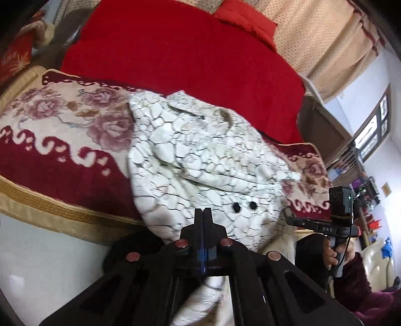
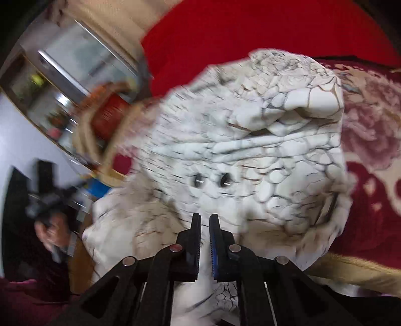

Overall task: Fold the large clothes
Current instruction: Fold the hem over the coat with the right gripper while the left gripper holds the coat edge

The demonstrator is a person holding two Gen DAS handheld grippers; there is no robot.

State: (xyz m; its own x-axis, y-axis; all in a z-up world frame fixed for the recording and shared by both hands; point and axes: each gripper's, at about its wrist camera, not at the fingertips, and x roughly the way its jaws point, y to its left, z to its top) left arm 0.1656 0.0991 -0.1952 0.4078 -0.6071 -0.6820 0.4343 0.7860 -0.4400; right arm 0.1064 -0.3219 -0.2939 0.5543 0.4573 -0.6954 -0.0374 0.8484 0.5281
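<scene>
A white jacket (image 1: 195, 155) with a grey crackle pattern and two dark buttons (image 1: 236, 207) lies bunched on a floral blanket (image 1: 62, 125); its near edge hangs off the bed. My left gripper (image 1: 203, 213) is shut, and the jacket's cloth gathers up into its jaws from below. In the right wrist view the jacket (image 2: 250, 150) fills the middle. My right gripper (image 2: 205, 219) is shut on its near edge, with white cloth showing in the narrow gap. Each hand-held gripper appears at the side of the other's view, the left one blurred.
A red cover (image 1: 175, 50) and a red pillow (image 1: 245, 17) lie behind the blanket. Beige curtains (image 1: 325, 37) and a window (image 1: 373, 133) are at the right. A mirrored cabinet (image 2: 62, 75) stands to the left. A person's hand (image 1: 330, 253) grips the right handle.
</scene>
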